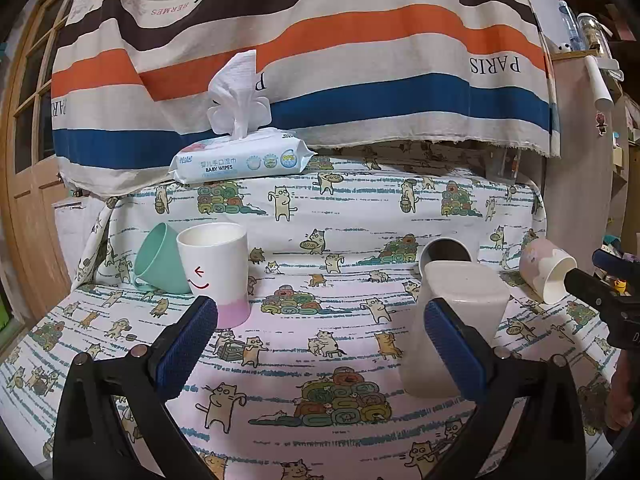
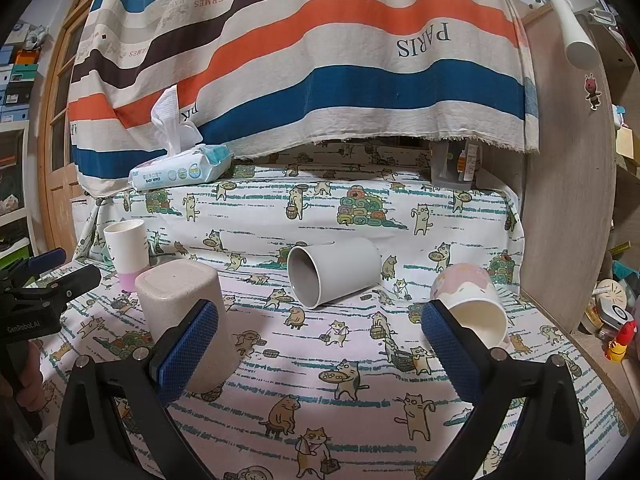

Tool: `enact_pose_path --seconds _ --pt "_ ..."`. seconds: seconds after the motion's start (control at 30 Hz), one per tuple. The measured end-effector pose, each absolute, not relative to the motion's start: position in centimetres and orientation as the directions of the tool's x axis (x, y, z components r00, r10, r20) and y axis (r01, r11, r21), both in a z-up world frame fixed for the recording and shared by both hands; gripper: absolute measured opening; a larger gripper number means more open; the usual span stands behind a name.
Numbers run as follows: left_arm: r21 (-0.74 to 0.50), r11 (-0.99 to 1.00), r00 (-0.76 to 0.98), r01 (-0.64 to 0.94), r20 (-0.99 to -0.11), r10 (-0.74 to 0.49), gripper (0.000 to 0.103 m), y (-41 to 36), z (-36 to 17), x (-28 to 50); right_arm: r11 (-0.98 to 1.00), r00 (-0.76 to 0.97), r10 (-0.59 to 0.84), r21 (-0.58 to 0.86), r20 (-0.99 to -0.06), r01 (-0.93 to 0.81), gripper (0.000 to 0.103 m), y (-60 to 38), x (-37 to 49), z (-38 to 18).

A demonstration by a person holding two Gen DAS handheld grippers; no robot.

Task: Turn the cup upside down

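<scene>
Several cups sit on the cat-print cloth (image 1: 320, 360). A white cup with a pink base and smile mark (image 1: 216, 272) stands upright at the left; it also shows in the right wrist view (image 2: 126, 248). A teal cup (image 1: 158, 260) leans behind it. A beige squarish cup (image 1: 452, 320) stands upside down, also in the right wrist view (image 2: 184, 316). A grey cup (image 2: 334, 276) lies on its side. A pink and white cup (image 2: 472, 304) lies on its side at the right. My left gripper (image 1: 320, 340) is open and empty. My right gripper (image 2: 320, 340) is open and empty.
A baby wipes pack (image 1: 240, 158) sits at the back left under a striped hanging cloth (image 1: 320, 60). A wooden door (image 1: 28, 140) is at the left. A wooden panel (image 2: 568, 200) and cluttered shelves stand at the right.
</scene>
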State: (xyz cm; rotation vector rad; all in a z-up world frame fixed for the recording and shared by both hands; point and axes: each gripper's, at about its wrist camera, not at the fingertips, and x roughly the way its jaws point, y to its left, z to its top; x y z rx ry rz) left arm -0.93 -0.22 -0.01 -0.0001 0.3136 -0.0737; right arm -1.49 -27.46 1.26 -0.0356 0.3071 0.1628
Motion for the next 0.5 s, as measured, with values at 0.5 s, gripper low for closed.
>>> enact_pose_path --seconds 0.5 --pt "-0.010 0.999 0.950 0.053 -0.309 -0.053 0.103 -0.18 -0.10 -0.79 0.986 0.940 0.154 -0.010 -0.304 -0.165 0.102 -27.45 -1.48 1.22"
